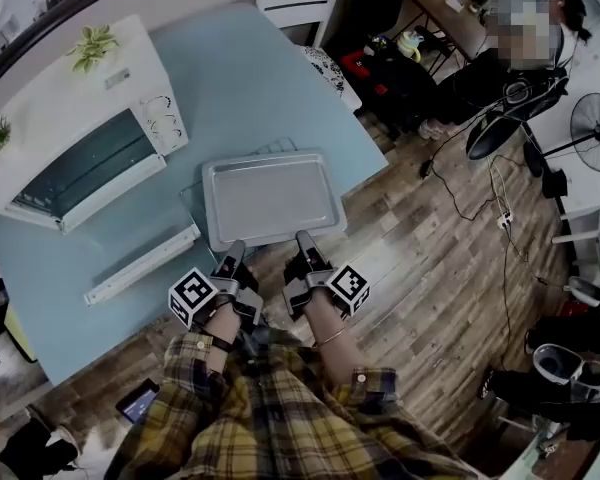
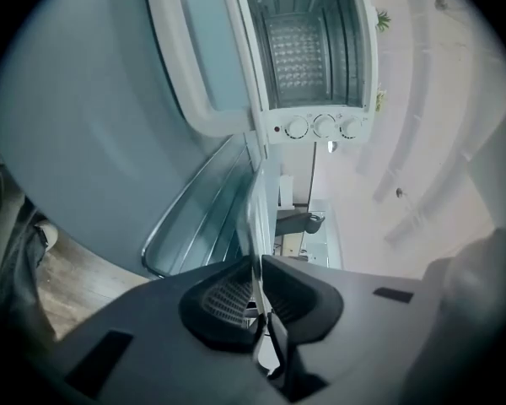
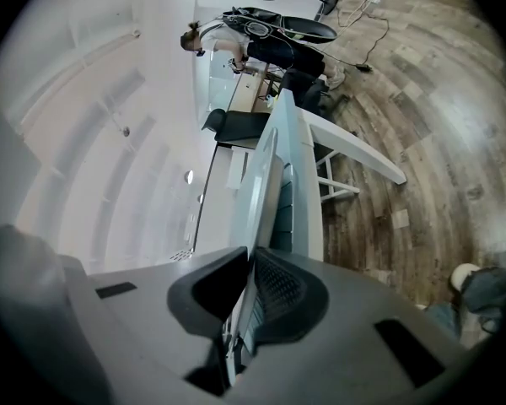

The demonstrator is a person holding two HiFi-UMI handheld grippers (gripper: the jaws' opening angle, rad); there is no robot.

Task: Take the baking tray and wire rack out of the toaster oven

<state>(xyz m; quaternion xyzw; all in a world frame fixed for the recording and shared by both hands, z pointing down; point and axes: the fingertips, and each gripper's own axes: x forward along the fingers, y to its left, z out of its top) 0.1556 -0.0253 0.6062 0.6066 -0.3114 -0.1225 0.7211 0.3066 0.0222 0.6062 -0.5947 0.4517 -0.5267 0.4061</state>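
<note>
The left gripper has its fingers pinched together on the thin near rim of the baking tray. The tray stretches away over the pale blue table toward the white toaster oven. The oven's door hangs open beside three knobs. Wooden floor shows at lower left.

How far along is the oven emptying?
Done: the tray is out of the open oven, which looks empty inside. In hand: left gripper and right gripper pinch its near edge; the rack shows beneath it. Left: probably letting go.
</note>
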